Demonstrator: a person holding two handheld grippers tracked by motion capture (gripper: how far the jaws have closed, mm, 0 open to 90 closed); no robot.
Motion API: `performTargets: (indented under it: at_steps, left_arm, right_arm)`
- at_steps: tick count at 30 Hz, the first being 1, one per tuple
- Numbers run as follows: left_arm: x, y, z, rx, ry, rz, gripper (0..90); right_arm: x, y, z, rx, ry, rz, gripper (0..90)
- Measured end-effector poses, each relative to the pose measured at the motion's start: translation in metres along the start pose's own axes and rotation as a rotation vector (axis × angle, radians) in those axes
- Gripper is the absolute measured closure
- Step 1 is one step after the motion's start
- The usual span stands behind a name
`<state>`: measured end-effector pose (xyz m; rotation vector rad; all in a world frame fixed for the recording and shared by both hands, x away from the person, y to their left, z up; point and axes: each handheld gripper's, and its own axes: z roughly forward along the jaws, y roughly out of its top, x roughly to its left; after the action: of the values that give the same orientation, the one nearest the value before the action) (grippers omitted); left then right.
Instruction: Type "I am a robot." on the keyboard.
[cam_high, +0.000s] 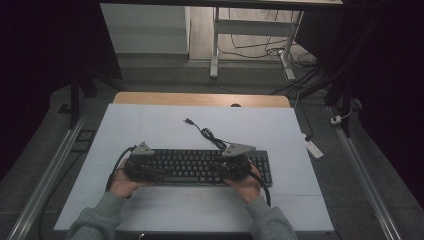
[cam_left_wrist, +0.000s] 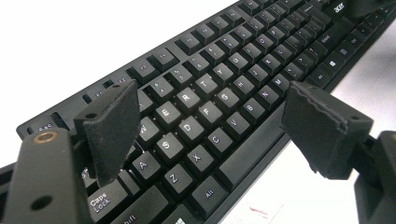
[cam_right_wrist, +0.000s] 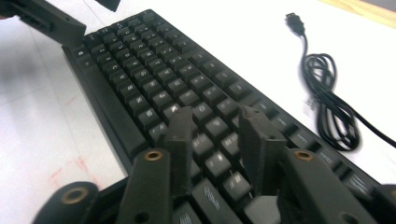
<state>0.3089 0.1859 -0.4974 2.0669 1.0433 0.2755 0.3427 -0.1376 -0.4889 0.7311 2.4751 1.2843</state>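
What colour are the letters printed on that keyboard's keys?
White, on black keys of the keyboard; the left gripper view shows them best.

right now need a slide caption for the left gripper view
Left gripper, jaws wide open, poised over the letter keys of a black keyboard on a white table.

We are counting one black keyboard (cam_high: 200, 166) lying at table centre. One coiled USB cable (cam_high: 207, 133) is trailing off toward 12 o'clock of it. Two grippers are working: left gripper (cam_left_wrist: 205, 123) at 9 o'clock, right gripper (cam_right_wrist: 217, 140) at 3 o'clock. One white table (cam_high: 150, 125) is carrying everything.
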Motion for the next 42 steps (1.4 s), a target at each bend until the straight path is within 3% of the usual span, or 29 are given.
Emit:
performTargets:
  at_steps: [6,16,27,42]
  left_arm:
    - [0.001,0.000,0.000,-0.003,0.006,0.000,21.0]
    - [0.000,0.000,0.001,-0.006,0.008,0.008,23.0]
    - [0.003,-0.001,-0.001,-0.025,0.021,0.011,27.5]
    - [0.004,0.006,0.013,-0.021,0.026,0.034,49.1]
  right_arm:
    - [-0.003,-0.012,-0.021,-0.005,-0.038,-0.009,54.1]
    - [-0.010,-0.031,-0.042,-0.021,-0.064,0.012,51.7]
    - [-0.010,-0.033,-0.040,-0.012,-0.059,0.011,51.6]
    - [-0.011,-0.035,-0.038,0.001,-0.056,0.009,51.5]
